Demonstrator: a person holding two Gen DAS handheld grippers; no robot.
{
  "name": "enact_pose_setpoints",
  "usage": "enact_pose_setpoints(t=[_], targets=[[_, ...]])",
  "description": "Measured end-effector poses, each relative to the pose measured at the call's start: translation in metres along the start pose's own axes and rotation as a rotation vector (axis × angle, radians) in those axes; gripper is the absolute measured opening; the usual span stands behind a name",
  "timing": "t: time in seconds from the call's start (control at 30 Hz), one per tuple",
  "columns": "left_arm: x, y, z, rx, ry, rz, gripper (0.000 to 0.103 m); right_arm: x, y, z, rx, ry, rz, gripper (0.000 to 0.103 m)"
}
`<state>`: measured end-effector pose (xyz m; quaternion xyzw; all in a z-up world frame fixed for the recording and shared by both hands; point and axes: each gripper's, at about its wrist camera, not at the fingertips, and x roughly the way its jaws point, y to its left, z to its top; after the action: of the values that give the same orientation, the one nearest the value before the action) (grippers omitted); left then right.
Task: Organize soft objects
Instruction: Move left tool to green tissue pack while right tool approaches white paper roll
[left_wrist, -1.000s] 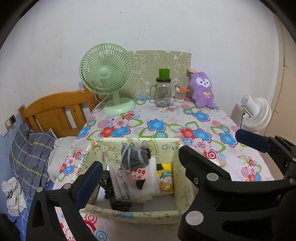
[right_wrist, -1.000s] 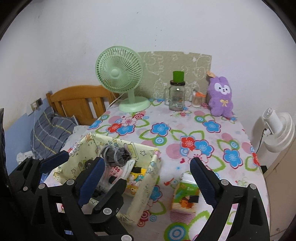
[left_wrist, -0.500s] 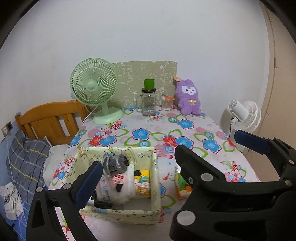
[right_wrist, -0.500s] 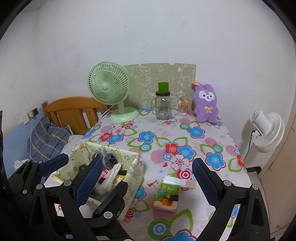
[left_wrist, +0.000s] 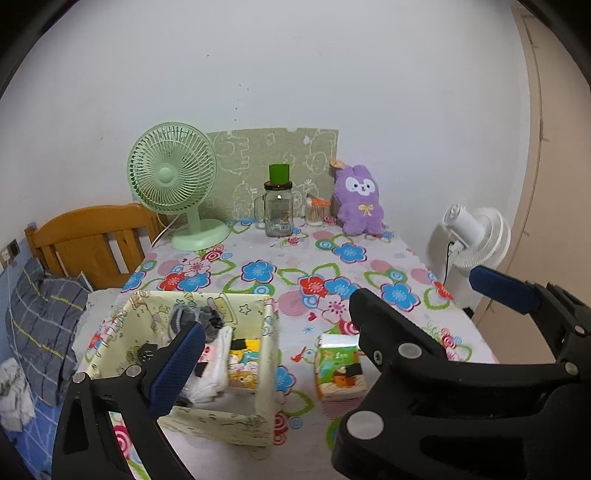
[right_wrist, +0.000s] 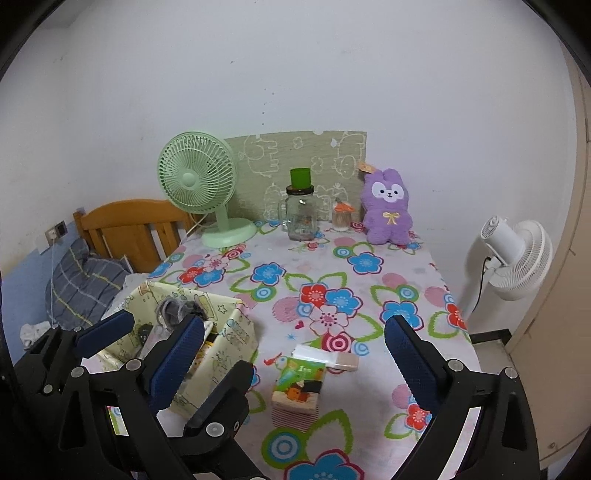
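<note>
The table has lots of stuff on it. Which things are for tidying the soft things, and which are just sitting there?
For the job:
fabric box
grey socks
tissue pack
purple plush bunny

Just sitting there:
green fan
glass jar
white fan

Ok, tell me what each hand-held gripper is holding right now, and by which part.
Nothing is held. The left hand-held gripper and the right hand-held gripper are both open and empty above the table; the tissue pack lies untouched.

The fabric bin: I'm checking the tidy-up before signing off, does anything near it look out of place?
Yes. A tissue pack lies loose on the floral tablecloth, outside the fabric bin that holds the other soft items. The purple plush also sits apart by the wall.
</note>
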<state>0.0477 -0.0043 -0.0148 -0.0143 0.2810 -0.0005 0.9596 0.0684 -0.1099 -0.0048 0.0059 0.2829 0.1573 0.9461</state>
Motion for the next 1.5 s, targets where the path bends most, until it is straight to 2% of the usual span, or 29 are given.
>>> enact_pose_setpoints(t=[0.2,0.4,0.9,1.17,1.23,1.3,1.5], targets=[[0.003,-0.011,-0.006,-0.002,-0.002,-0.022,0.103,-0.003,-0.01,-0.008,-0.002,-0.006,-0.011,0.1],[0.011,-0.024,-0.017,0.012,0.007,-0.018,0.103,0.004,-0.024,-0.022,0.018,0.024,-0.011,0.1],[0.048,-0.052,-0.044,0.033,0.075,-0.047,0.102,0.031,-0.058,-0.057,0.051,0.083,-0.035,0.099],[0.07,-0.06,-0.055,0.034,0.116,-0.053,0.102,0.044,-0.073,-0.072,0.068,0.117,-0.049,0.095],[0.076,-0.061,-0.057,0.03,0.125,-0.045,0.099,0.049,-0.077,-0.074,0.074,0.128,-0.05,0.095],[0.083,-0.061,-0.059,0.028,0.137,-0.028,0.091,0.057,-0.081,-0.076,0.081,0.142,-0.049,0.093],[0.104,-0.062,-0.064,0.029,0.189,-0.016,0.091,0.075,-0.086,-0.082,0.08,0.18,-0.039,0.089]])
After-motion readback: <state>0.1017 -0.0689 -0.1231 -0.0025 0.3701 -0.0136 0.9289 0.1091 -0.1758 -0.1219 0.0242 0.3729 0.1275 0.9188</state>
